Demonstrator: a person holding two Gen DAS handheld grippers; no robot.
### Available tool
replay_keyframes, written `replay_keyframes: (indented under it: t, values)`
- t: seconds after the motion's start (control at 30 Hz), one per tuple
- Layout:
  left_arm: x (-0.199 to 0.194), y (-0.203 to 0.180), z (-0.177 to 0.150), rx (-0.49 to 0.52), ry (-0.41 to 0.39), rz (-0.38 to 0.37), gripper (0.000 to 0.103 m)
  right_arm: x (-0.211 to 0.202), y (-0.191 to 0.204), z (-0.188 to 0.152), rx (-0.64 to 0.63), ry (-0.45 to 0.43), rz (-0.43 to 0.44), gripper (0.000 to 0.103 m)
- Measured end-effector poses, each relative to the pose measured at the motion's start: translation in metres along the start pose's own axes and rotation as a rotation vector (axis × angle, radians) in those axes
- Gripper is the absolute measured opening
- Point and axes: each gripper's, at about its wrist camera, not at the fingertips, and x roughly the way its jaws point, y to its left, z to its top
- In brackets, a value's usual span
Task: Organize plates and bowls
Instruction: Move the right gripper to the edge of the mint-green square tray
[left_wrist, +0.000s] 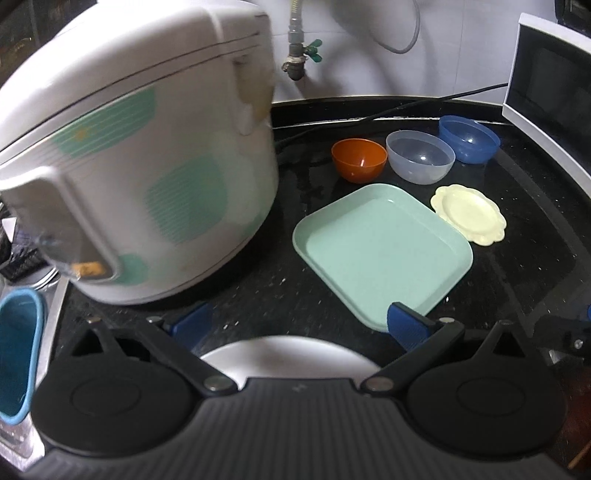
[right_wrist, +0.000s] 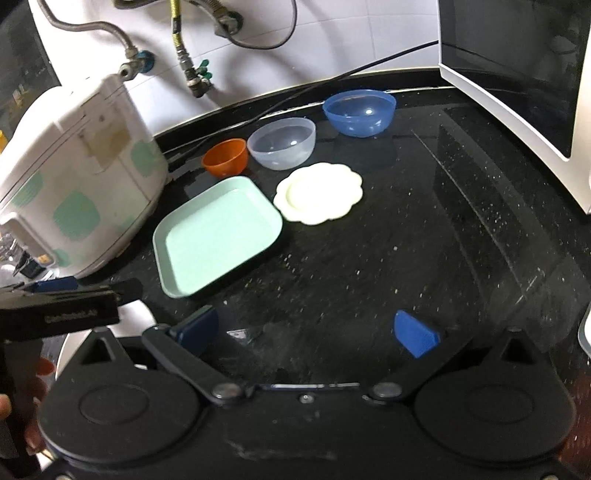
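Observation:
On the black counter lie a mint-green square plate (left_wrist: 380, 251) (right_wrist: 218, 236) and a cream scalloped plate (left_wrist: 469, 214) (right_wrist: 319, 194) just to its right. Behind them stand an orange bowl (left_wrist: 359, 159) (right_wrist: 225, 157), a clear bowl (left_wrist: 420, 155) (right_wrist: 281, 142) and a blue bowl (left_wrist: 468, 138) (right_wrist: 359, 110) in a row. My left gripper (left_wrist: 301, 326) is open near the green plate's front corner, above a white round plate (left_wrist: 291, 350) that is mostly hidden. My right gripper (right_wrist: 306, 330) is open over bare counter, holding nothing.
A white rice cooker (left_wrist: 140, 166) (right_wrist: 74, 177) fills the left side, close to the green plate. A microwave (left_wrist: 554, 92) (right_wrist: 517, 74) stands at the right. A black cable (right_wrist: 332, 83) runs along the tiled back wall. A blue cup (left_wrist: 18, 350) sits at far left.

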Motion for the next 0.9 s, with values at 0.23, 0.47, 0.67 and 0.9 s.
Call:
replay_keyframes:
  t: [0.23, 0.47, 0.67, 0.9]
  values:
    - [0.026, -0.018, 0.01, 0.016, 0.014, 0.021, 0.103, 0.015, -0.006, 0.018, 0.009, -0.005, 0.001, 0.103]
    - [0.044, -0.02, 0.009, 0.059, 0.04, 0.07, 0.103, 0.036, -0.011, 0.035, 0.041, 0.003, 0.009, 0.103]
    - [0.052, -0.007, 0.006, 0.055, 0.069, 0.085, 0.103, 0.052, -0.003, 0.046, 0.021, 0.005, 0.036, 0.103]
    - [0.055, 0.0, 0.006, 0.062, 0.073, 0.096, 0.103, 0.064, 0.01, 0.053, -0.006, 0.02, 0.077, 0.096]
